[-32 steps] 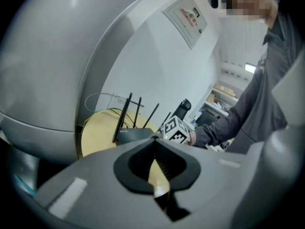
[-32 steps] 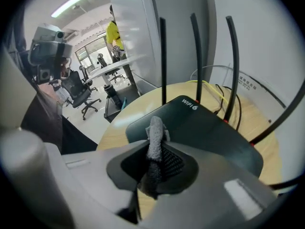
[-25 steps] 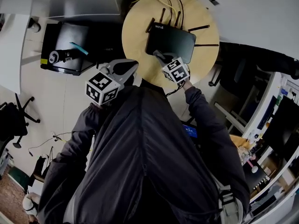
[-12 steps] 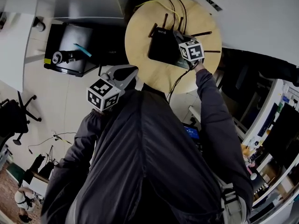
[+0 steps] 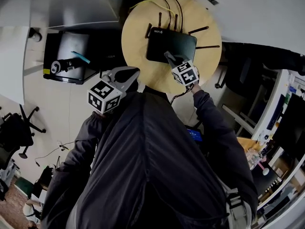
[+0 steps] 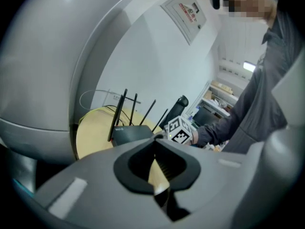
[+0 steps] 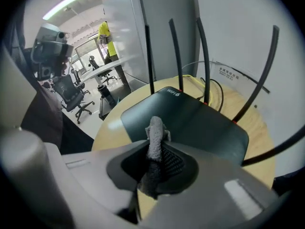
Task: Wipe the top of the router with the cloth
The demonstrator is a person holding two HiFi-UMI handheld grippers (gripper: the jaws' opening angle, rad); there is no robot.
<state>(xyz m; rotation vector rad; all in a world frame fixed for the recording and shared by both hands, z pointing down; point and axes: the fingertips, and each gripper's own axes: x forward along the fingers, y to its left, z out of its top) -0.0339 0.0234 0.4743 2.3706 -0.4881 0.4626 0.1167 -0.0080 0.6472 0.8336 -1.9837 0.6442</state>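
Note:
A black router (image 5: 171,44) with several antennas lies on a round wooden table (image 5: 138,37). My right gripper (image 5: 170,58) is shut on a grey cloth (image 7: 156,130) and holds it over the router's near edge. In the right gripper view the cloth sticks up between the jaws, with the router (image 7: 190,123) just ahead of it. My left gripper (image 5: 127,75) hangs off the table's near left edge, shut with nothing in it. In the left gripper view the router (image 6: 131,133) and the right gripper's marker cube (image 6: 180,130) show beyond the shut left gripper (image 6: 155,144).
Yellow and black cables (image 5: 167,4) run from the router's back to the wall. A black cabinet (image 5: 71,51) stands on the floor to the left of the table. An office chair (image 5: 14,128) is at far left and a dark chair (image 5: 243,75) beside the table's right.
The right gripper with the cloth swept out to the router's right side, then came back to its near edge. The left gripper stayed where it was.

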